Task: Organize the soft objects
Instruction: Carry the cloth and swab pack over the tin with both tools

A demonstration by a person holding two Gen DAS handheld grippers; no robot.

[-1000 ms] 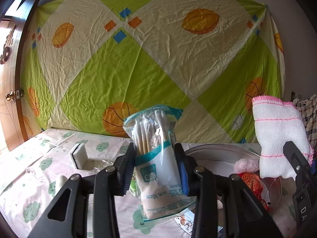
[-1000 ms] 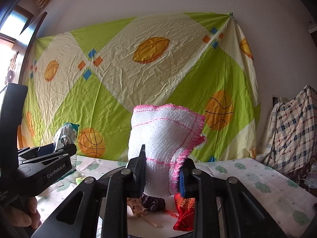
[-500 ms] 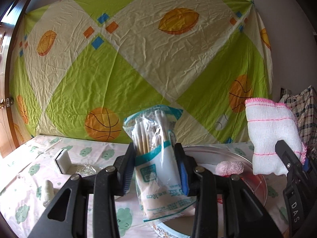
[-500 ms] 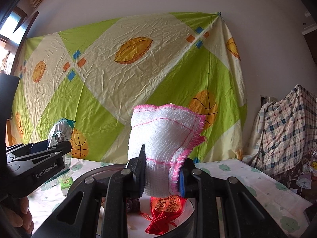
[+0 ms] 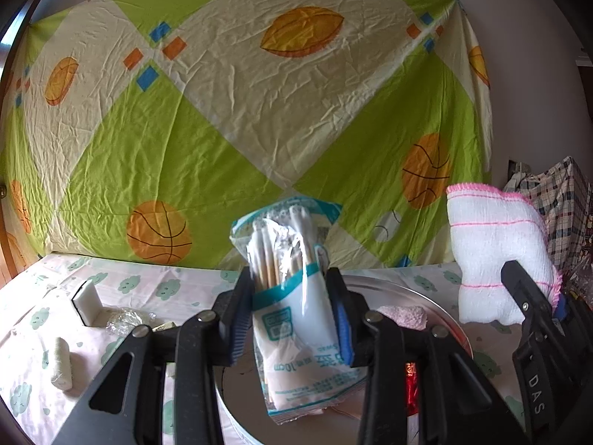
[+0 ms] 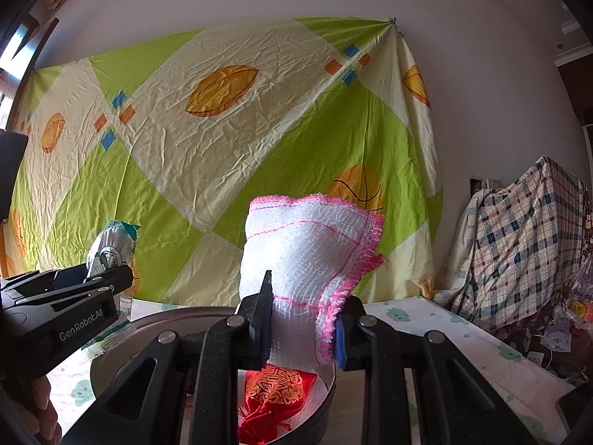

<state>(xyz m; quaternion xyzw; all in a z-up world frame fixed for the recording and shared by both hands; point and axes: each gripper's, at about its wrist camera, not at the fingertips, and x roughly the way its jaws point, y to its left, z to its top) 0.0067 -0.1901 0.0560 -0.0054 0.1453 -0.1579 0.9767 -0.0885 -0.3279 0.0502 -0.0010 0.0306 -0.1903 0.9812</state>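
Both hand-held grippers have swung rightward across the tabletop [image 5: 155, 289] and now hang over the round metal tray [image 5: 437, 306]. The left hand-held gripper [image 5: 292, 319] stays clamped on the cotton swab packet [image 5: 296, 296], the right hand-held gripper [image 6: 302, 328] on the folded white dishcloth [image 6: 307, 256]. Both seem ready to be set beside the red pouch [image 6: 274, 393].

The packet of cotton swabs [image 5: 296, 296] is glossy, crinkled clear plastic over pale wooden-looking sticks. The white cloth [image 6: 307, 259] is coarse open-weave fabric with a fuzzy pink stitched edge. The round tray [image 6: 111, 356] looks like smooth, dull-shining metal. The red pouch [image 6: 274, 389] has a satiny sheen. The hanging sheet [image 5: 259, 111] is matt, creased cloth.
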